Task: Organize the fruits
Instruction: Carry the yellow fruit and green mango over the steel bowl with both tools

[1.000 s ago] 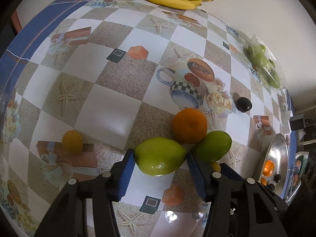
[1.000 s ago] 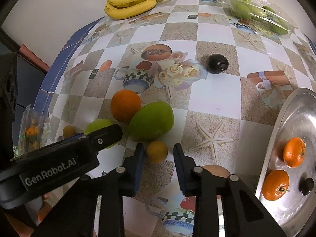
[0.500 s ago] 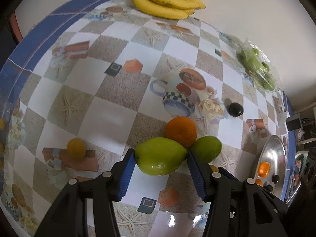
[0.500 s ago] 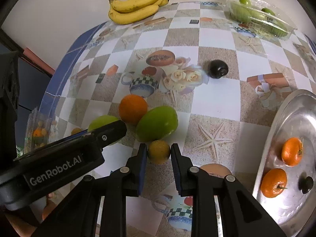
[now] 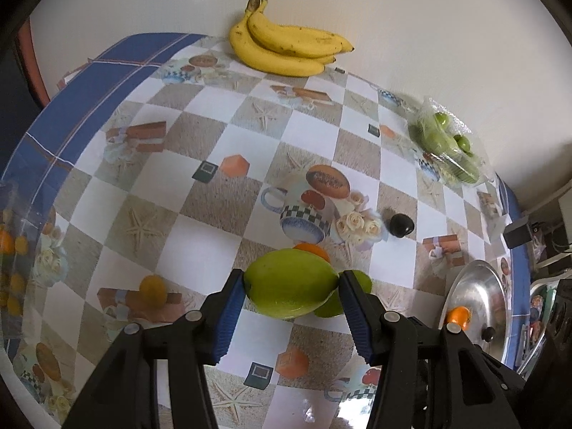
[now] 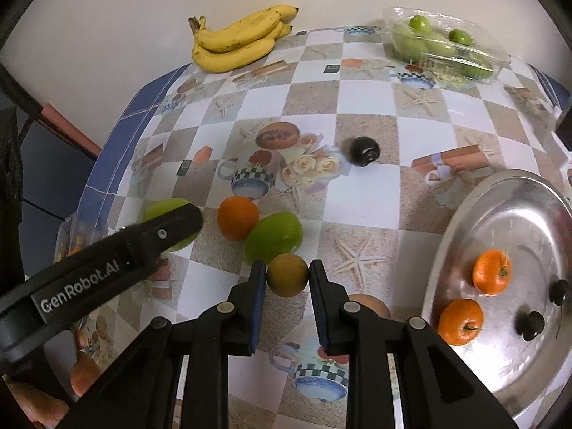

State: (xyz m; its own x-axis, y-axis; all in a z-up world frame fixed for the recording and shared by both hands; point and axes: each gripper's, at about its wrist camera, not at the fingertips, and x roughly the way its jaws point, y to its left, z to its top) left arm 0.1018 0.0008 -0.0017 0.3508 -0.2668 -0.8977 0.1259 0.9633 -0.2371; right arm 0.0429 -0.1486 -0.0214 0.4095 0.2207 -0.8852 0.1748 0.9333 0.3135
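My left gripper (image 5: 291, 287) is shut on a green mango (image 5: 291, 287) and holds it above the table; the mango also shows in the right wrist view (image 6: 168, 211), partly behind the left gripper's finger. My right gripper (image 6: 287, 273) is shut on a small yellow-brown fruit (image 6: 287, 274), lifted a little off the tablecloth. A second green mango (image 6: 273, 237) and an orange (image 6: 237, 217) lie together on the table just beyond it. A silver tray (image 6: 507, 364) at the right holds two tangerines (image 6: 491, 271) and two dark fruits.
A banana bunch (image 5: 282, 48) lies at the far wall. A clear box of green fruit (image 6: 439, 44) sits far right. A dark plum (image 6: 364, 151) lies mid-table. A small yellow fruit (image 5: 153, 287) lies at left. A clear container of small fruits (image 5: 14, 250) stands at the left edge.
My left gripper has risen with the green mango, off the table. My right gripper has closed on the small yellow-brown fruit and lifted it slightly.
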